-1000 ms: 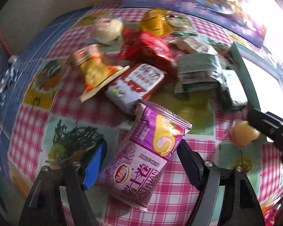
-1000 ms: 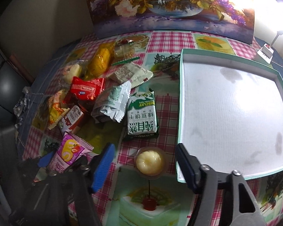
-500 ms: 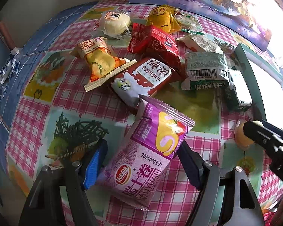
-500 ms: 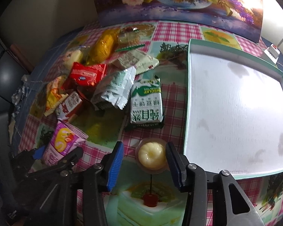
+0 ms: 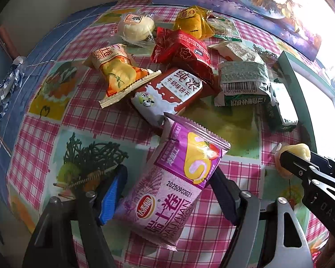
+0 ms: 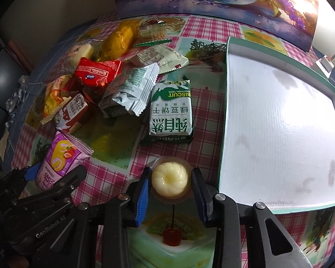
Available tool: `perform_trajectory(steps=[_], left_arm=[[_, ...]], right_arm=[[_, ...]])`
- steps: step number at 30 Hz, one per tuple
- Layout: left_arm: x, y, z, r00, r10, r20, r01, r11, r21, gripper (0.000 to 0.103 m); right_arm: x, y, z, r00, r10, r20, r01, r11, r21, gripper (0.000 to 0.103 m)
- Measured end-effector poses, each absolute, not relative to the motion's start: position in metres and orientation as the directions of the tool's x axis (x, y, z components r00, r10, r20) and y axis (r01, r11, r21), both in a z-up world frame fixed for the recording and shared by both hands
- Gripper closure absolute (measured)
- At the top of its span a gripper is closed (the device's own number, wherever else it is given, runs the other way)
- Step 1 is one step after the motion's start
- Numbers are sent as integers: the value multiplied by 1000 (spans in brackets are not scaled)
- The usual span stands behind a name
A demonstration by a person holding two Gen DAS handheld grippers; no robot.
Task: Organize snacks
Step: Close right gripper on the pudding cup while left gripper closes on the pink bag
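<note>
Left wrist view: the left gripper has just been narrowing its jaws around the purple roll packet; against a second ago the blue pad now sits at the packet's left edge and the dark pad presses its right edge, pinching it on the worktop. Right wrist view: the right gripper has likewise been closing, and its pads, wide apart a second ago, now clasp the single pudding cup. Counted left to right: one orange packet, one white bun, one brown milk-biscuit packet, one red packet, one yellow packet, three green-and-white packets. One white tray lies just right of the cup, unobstructed.
</note>
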State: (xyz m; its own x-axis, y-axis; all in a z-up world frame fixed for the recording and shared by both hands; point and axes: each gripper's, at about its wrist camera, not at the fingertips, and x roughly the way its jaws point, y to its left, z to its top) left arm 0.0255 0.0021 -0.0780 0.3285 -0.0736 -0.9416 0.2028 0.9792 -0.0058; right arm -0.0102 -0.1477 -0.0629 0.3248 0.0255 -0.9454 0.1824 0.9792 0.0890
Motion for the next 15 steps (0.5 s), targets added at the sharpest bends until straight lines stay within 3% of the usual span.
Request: perform_trajectory(steps=[1, 4, 15], left_arm=[[25, 2, -76, 336, -80, -938, 208, 978, -9, 48], [22, -1, -73, 340, -89, -936, 224, 975, -11, 57], [11, -8, -56, 350, -125, -928, 267, 963, -29, 61]], right_arm=[[-10, -148, -62, 329, 23, -944, 182, 979, 88, 66], [-9, -149, -58, 339, 24, -941, 181, 979, 90, 66], [-12, -154, -37, 407, 40, -913, 197, 972, 130, 66]])
